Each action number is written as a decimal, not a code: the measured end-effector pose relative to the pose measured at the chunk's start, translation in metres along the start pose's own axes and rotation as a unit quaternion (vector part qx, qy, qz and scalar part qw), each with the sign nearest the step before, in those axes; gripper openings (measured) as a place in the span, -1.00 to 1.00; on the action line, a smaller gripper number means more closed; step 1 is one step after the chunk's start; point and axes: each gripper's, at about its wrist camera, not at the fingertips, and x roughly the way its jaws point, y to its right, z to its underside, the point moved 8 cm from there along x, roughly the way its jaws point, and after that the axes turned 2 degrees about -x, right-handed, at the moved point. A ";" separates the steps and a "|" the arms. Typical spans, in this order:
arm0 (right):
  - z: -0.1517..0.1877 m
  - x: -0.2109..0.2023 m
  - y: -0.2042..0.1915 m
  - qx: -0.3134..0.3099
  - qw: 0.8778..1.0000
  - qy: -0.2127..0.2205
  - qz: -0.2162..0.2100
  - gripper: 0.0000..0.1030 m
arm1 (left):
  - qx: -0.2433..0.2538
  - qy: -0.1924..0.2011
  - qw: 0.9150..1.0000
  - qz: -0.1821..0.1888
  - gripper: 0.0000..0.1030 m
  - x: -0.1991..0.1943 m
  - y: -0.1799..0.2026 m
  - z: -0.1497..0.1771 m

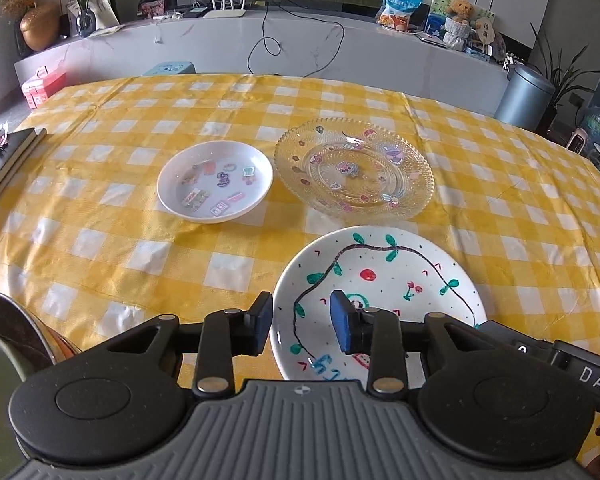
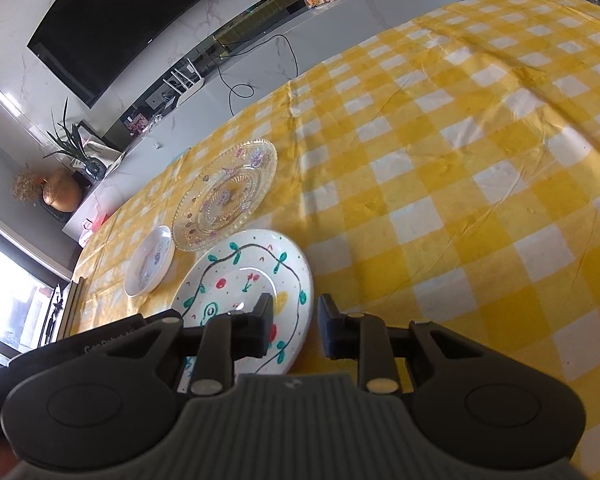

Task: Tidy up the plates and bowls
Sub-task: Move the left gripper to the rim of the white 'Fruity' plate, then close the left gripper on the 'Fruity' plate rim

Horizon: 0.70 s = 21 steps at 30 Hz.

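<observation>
Table: a table with a yellow and white checked cloth carries three dishes, close together.
Painted plate: a white painted plate with a drawn black vine, green leaves and red fruit lies flat at the near edge of the table. Every place below is told from this plate.
Glass plate: a clear glass plate with a bumpy rim and small stickers lies just behind the painted plate, very near it. I cannot tell if their rims touch.
Small bowl: a small white bowl with stickers inside lies behind the painted plate and to its left, just beside the glass plate.
Left gripper: the left gripper is over the near left rim of the painted plate. Its jaws stand a little apart, with the rim between them. The pads do not seem to press on it.
Right gripper: the right gripper is at the near right rim of the painted plate. Its jaws stand a narrow way apart, one over the plate and one over the cloth, holding nothing.
Far side: a long white counter runs behind the table, past the glass plate, with a snack bag and a teddy bear on it.
</observation>
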 end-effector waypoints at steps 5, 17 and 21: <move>0.000 0.005 0.006 0.016 1.000 -0.007 -0.005 -0.72 | -0.008 -0.017 0.999 0.031 -0.74 0.003 0.004 0.000; -0.002 -0.006 0.015 0.038 0.999 -0.003 -0.015 -0.68 | 0.042 0.034 0.997 -0.049 -0.06 -0.004 0.011 -0.005; 0.003 0.000 0.007 0.030 0.999 -0.015 -0.022 -0.68 | 0.012 -0.003 0.999 -0.037 0.03 0.009 0.007 0.000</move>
